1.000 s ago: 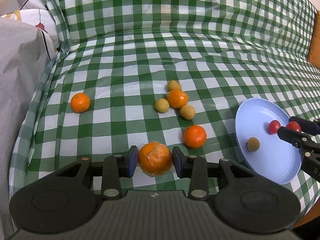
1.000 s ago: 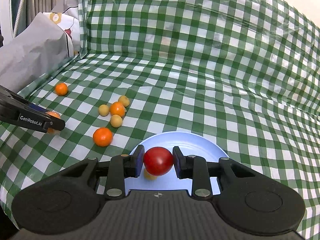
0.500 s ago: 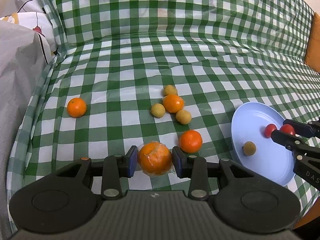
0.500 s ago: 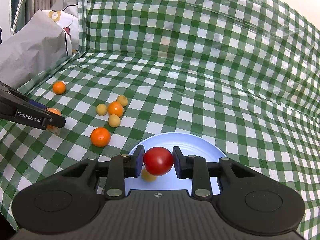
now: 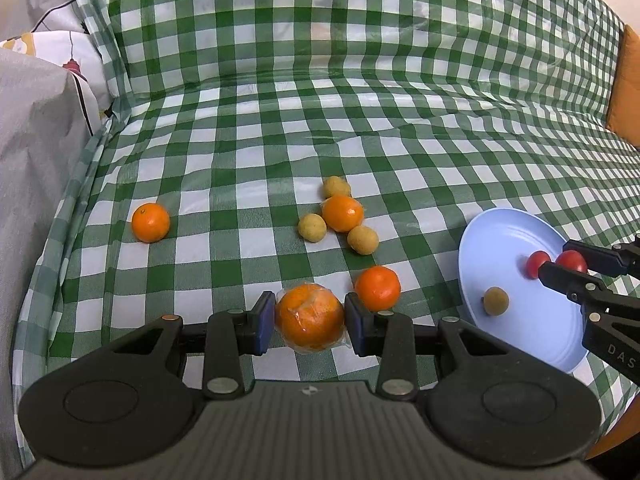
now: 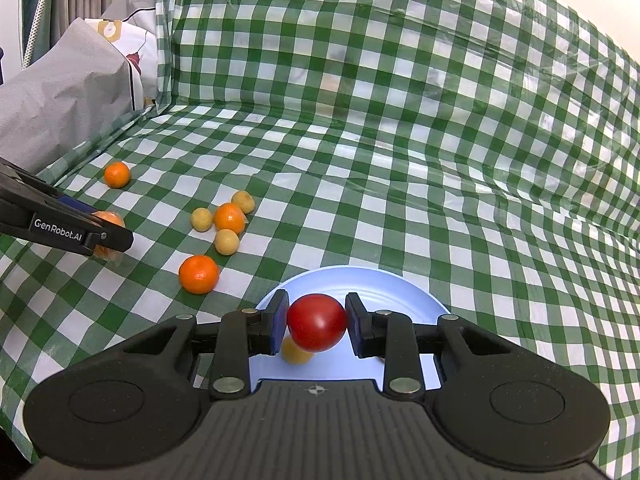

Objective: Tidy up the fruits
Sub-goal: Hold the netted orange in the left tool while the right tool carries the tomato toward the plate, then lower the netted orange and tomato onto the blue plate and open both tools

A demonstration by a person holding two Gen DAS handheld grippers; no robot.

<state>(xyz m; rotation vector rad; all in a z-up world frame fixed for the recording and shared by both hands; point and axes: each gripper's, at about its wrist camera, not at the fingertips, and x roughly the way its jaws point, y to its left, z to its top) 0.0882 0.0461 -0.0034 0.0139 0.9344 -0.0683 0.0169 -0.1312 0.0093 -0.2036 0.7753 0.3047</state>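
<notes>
My left gripper (image 5: 310, 322) is shut on a plastic-wrapped orange (image 5: 311, 317), held above the green checked cloth. My right gripper (image 6: 317, 324) is shut on a red tomato (image 6: 317, 322) over the blue plate (image 6: 394, 296). In the left wrist view the plate (image 5: 508, 240) holds a second red tomato (image 5: 537, 263) and a small yellow-brown fruit (image 5: 496, 300). Loose on the cloth lie oranges (image 5: 377, 288) (image 5: 342, 213) (image 5: 151, 222) and small yellow fruits (image 5: 312, 227) (image 5: 363, 240) (image 5: 336, 187).
Grey paper (image 5: 36, 168) and a patterned pillow (image 5: 48, 52) stand at the left edge. The cloth rises as a wall at the back (image 5: 340, 40). An orange cushion (image 5: 624, 92) sits at the far right. The table's front edge is near the plate.
The left gripper has lifted and pulled back slightly with the wrapped orange, so the fruits sit a little farther off. The right gripper still holds the tomato over the plate.
</notes>
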